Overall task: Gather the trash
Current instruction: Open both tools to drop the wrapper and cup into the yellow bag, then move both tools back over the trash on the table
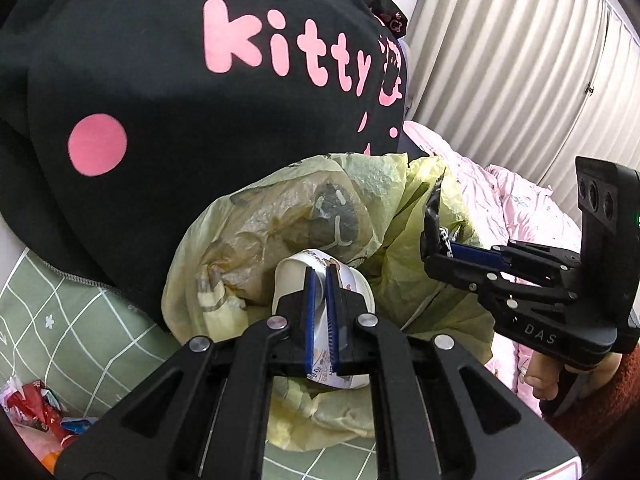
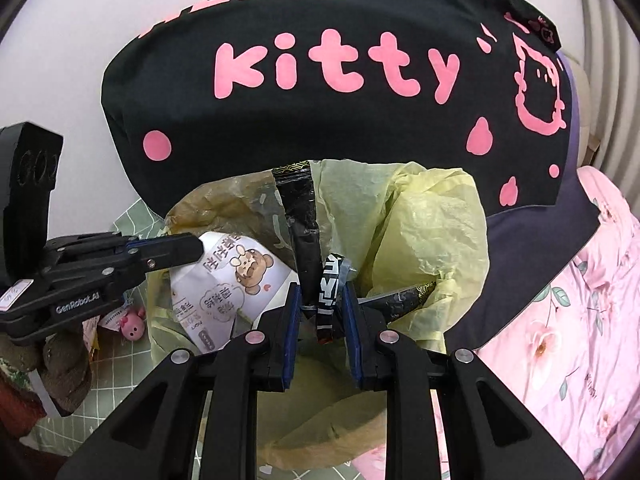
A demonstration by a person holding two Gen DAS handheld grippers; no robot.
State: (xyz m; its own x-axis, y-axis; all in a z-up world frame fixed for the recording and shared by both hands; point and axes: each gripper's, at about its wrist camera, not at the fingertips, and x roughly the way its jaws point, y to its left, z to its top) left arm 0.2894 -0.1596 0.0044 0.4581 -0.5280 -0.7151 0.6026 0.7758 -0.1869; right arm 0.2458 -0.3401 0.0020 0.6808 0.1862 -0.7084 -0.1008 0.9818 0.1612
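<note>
Left tongs (image 1: 322, 280), seen along their own fingers, reach level over the mouth of a pale yellow trash bag (image 1: 248, 216), their blue ribbed pads (image 1: 310, 300) drawn narrow and pinched on a white paper cup (image 1: 290, 280) printed with a cartoon bear; in the right wrist view the same cup (image 2: 224, 280) lies tilted just inside the bag's left rim, with the left tongs (image 2: 188, 250) entering from the left edge. Right tongs (image 2: 320, 300) point forward and slightly down into the bag (image 2: 420, 220), narrow and closed on a black wrapper (image 2: 328, 292) with white block lettering; a crinkled, glossy black strip of it (image 2: 300, 208) rises upright from the grip to the bag's far rim. In the left wrist view the right tongs (image 1: 436, 236) come in from the right, held by a hand (image 1: 544, 376) at the handle. The bag is thin, translucent, wrinkled film with a faint printed face, slumped open on a bed with a green sheet (image 1: 60, 320) bearing a white grid. Behind the bag stands a black cushion (image 2: 320, 80) of soft matte fabric lettered "kitty" in pink with pink dots. A pink floral quilt (image 2: 580, 300) lies to the right, and red and white crumpled wrappers (image 1: 36, 404) lie on the sheet at the lower left.
</note>
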